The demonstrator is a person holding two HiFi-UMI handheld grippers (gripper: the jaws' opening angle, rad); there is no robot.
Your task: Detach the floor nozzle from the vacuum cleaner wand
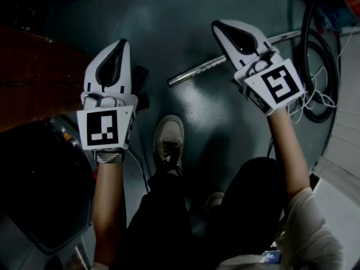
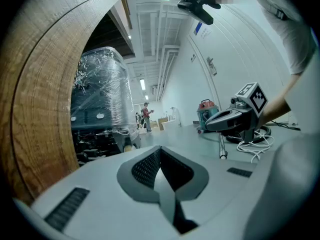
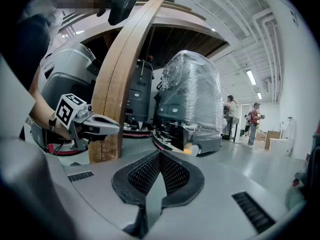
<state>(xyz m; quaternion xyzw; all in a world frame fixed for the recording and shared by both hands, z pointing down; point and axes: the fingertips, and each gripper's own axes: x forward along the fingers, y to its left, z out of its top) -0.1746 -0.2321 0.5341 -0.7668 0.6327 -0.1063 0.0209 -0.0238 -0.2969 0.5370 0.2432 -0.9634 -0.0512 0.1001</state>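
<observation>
The metal wand (image 1: 230, 58) lies slanted on the grey floor, and its near end (image 1: 171, 82) shows nothing attached. A dark piece (image 1: 140, 77) sits half hidden behind my left gripper; I cannot tell whether it is the floor nozzle. My left gripper (image 1: 120, 44) is held left of the wand's end, shut and empty, with its pads (image 2: 150, 166) pressed together. My right gripper (image 1: 218, 25) hovers over the wand's middle, also shut with nothing in it (image 3: 160, 156). The left gripper view shows the wand (image 2: 221, 146) on the floor below the right gripper (image 2: 209, 125).
A black hose coil (image 1: 323, 77) and white cable (image 1: 315, 97) lie at the right, near the red vacuum body (image 2: 207, 110). A curved wooden panel (image 1: 34, 77) and a grey machine (image 1: 39, 207) stand to the left. The person's shoe (image 1: 169, 139) is between the grippers.
</observation>
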